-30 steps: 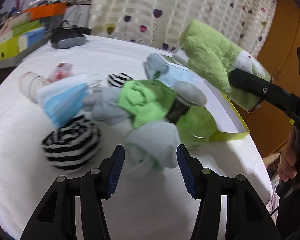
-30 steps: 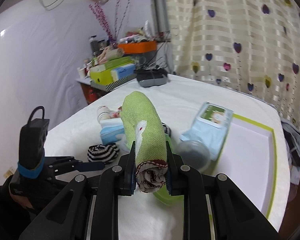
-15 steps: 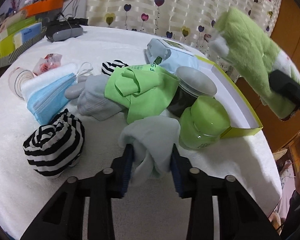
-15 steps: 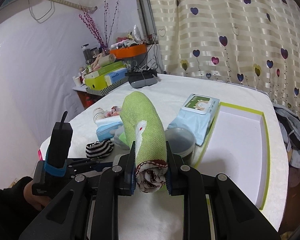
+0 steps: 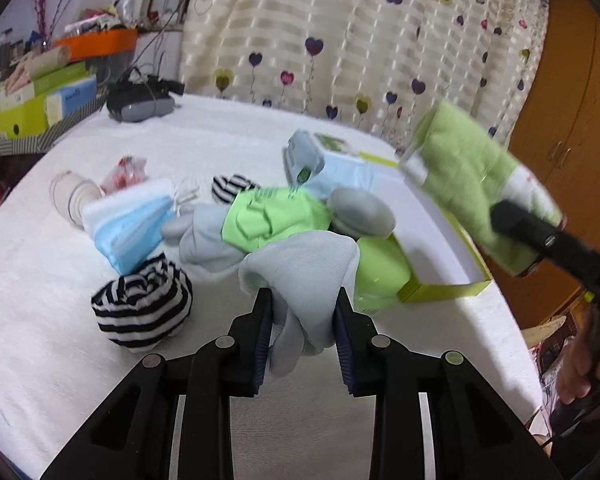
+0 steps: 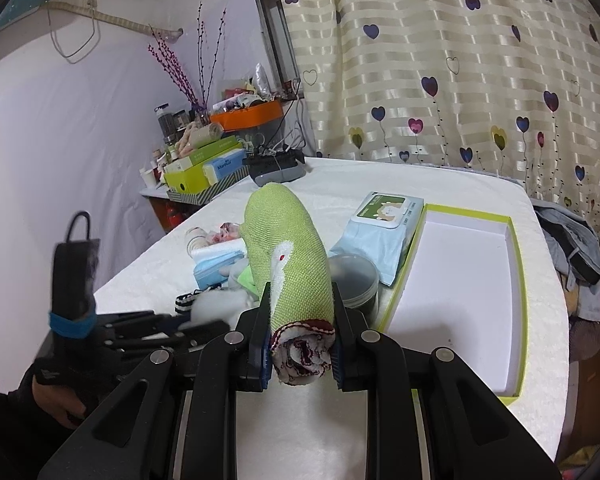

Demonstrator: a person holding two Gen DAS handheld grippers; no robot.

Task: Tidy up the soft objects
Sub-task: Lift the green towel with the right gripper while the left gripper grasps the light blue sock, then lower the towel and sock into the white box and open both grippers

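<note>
My left claw (image 5: 303,312) is closed on a pale grey sock (image 5: 300,276), which bulges up between the two blue pads and hangs a little under them, lifted off the white table cover (image 5: 40,280). My right claw (image 6: 300,344) is clamped on a rolled green towel (image 6: 288,252); the roll stands out forward between the fingers, and its white end with the dark red edge faces the camera. In the left view this towel is in the air over the near corner of the shallow box with the green rim (image 5: 444,292), and the picture is blurred there. On the cover in front of me lie a rolled black and white striped sock (image 5: 142,312), a stack of blue face masks (image 5: 130,224), another grey sock (image 5: 204,240), a folded light green cloth (image 5: 272,216) and a green jar (image 5: 380,272). A dark jar with a grey lid (image 6: 352,276) and a pack of wet wipes (image 6: 384,228) sit just beside the box, whose white floor is bare in the right view.
</note>
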